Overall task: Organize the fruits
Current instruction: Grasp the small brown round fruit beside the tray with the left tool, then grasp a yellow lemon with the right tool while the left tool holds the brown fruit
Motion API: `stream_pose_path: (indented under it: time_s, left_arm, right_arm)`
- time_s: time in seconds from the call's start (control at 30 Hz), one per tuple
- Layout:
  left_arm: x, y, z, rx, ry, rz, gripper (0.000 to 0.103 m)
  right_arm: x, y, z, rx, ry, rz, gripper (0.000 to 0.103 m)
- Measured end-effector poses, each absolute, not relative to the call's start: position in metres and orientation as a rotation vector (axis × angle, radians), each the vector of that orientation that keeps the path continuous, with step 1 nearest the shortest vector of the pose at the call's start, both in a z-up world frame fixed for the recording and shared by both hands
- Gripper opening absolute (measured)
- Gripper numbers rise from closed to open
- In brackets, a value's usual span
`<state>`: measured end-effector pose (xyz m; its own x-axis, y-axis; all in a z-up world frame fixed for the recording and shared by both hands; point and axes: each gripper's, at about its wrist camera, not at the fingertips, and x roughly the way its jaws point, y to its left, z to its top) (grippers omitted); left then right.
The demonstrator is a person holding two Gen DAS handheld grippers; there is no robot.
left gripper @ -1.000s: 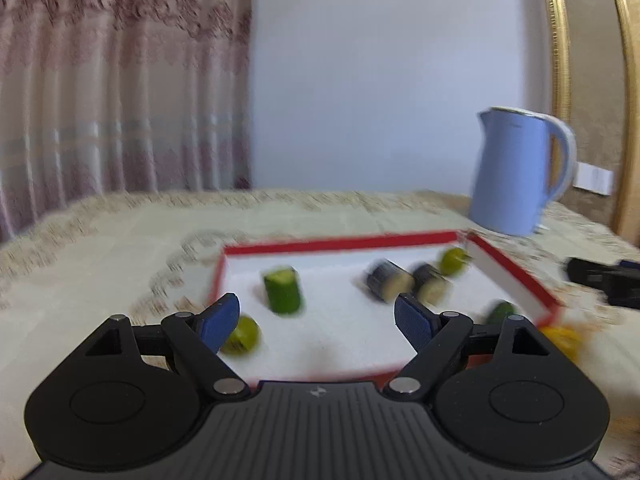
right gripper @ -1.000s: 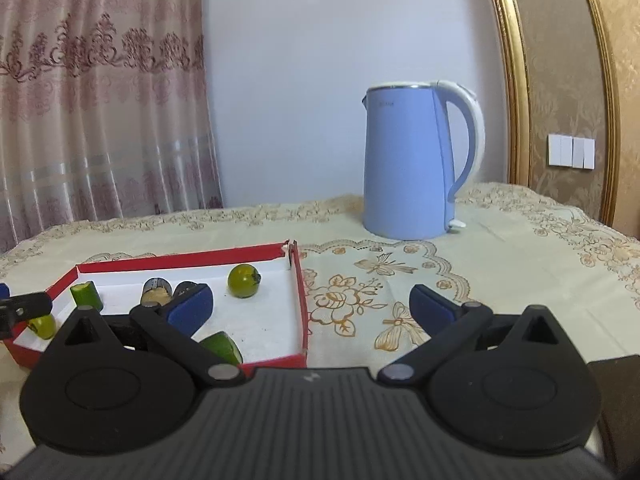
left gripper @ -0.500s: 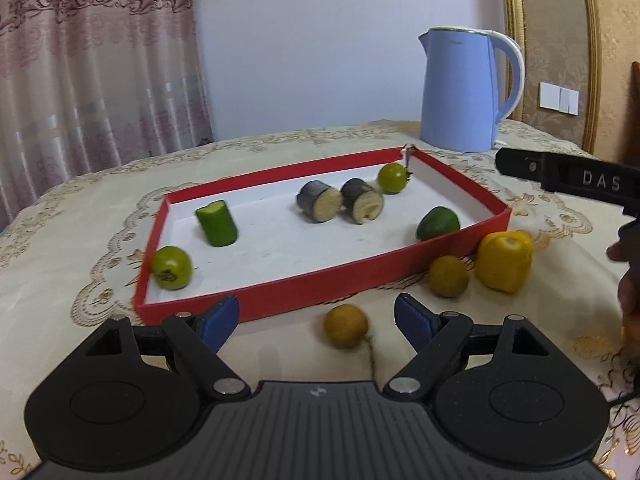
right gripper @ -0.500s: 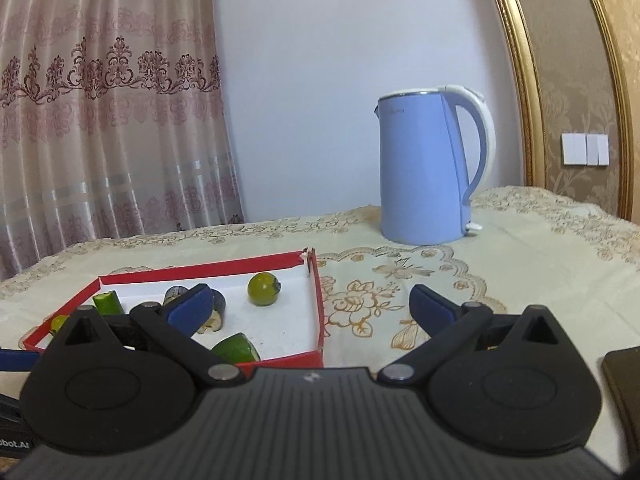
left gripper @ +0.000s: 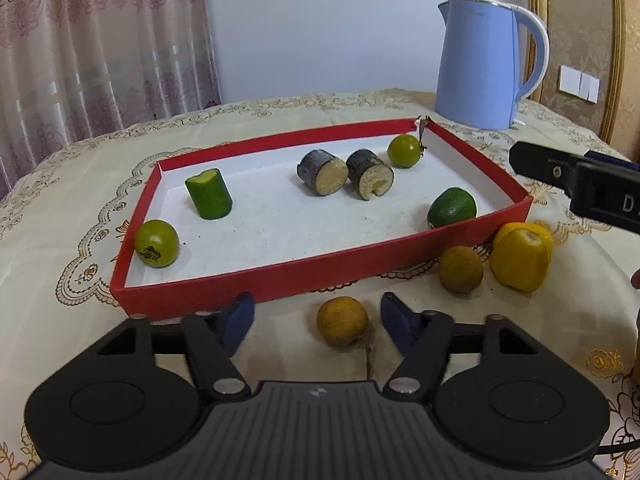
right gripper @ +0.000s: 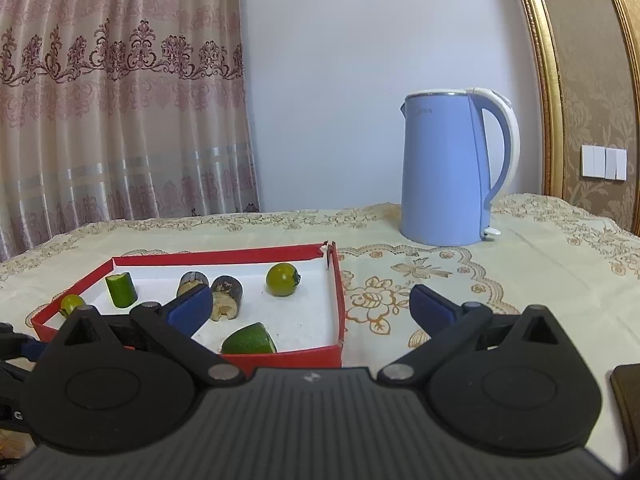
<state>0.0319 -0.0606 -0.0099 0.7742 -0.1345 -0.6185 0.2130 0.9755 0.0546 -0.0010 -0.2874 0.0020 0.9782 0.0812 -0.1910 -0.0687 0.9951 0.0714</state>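
A red tray (left gripper: 320, 276) with a white floor holds two green round fruits (left gripper: 157, 243), a cucumber piece (left gripper: 209, 194), two dark cut cylinders (left gripper: 323, 172) and a green half fruit (left gripper: 452, 207). In front of the tray, on the cloth, lie a small yellow-brown fruit (left gripper: 342, 321), a second one (left gripper: 460, 269) and a larger yellow fruit (left gripper: 520, 258). My left gripper (left gripper: 317, 314) points down at the nearest small fruit. Its jaws are closing with the fruit between them, and gaps still show on both sides. My right gripper (right gripper: 311, 303) is open and empty near the tray's (right gripper: 280, 360) right front corner.
A light blue kettle (left gripper: 478, 68) stands behind the tray at the right. The right tool's black body (left gripper: 580, 180) reaches in over the yellow fruits. A patterned cloth (right gripper: 440, 280) covers the table, and a dark flat object (right gripper: 626, 400) lies at the right edge.
My left gripper drew back from over the tray and tilted down to the fruits in front of it, and its jaws narrowed around the small yellow-brown fruit. The right gripper tipped up slightly.
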Motion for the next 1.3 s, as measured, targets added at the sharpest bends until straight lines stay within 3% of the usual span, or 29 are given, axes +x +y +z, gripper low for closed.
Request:
stream_pose_path:
  time_s: [0.2, 0.8, 0.93, 0.97, 1.0, 1.13, 1.3]
  left_arm:
    - [0.033, -0.063, -0.012, 0.106, 0.681, -0.234, 0.026]
    - [0.016, -0.016, -0.009, 0.088, 0.641, -0.144, 0.026]
    - [0.018, -0.011, -0.014, 0.077, 0.647, -0.142, 0.026]
    - [0.018, -0.012, -0.014, 0.081, 0.645, -0.142, 0.026]
    - [0.017, -0.013, -0.014, 0.085, 0.641, -0.142, 0.026]
    - [0.015, -0.015, -0.017, 0.096, 0.625, -0.140, 0.026]
    - [0.013, -0.015, -0.017, 0.097, 0.623, -0.141, 0.026]
  right_arm:
    - [0.000, -0.289, 0.002, 0.072, 0.203, 0.077, 0.103]
    - [-0.010, -0.323, 0.003, 0.232, 0.160, 0.134, 0.103]
    - [-0.028, -0.305, 0.008, 0.060, 0.171, 0.165, 0.103]
    - [-0.030, -0.296, 0.008, -0.028, 0.196, 0.152, 0.100]
    - [-0.031, -0.288, 0.007, -0.089, 0.216, 0.144, 0.088]
    - [-0.030, -0.273, 0.005, -0.148, 0.308, 0.315, 0.061]
    - [-0.016, -0.258, -0.003, -0.243, 0.394, 0.330, 0.046]
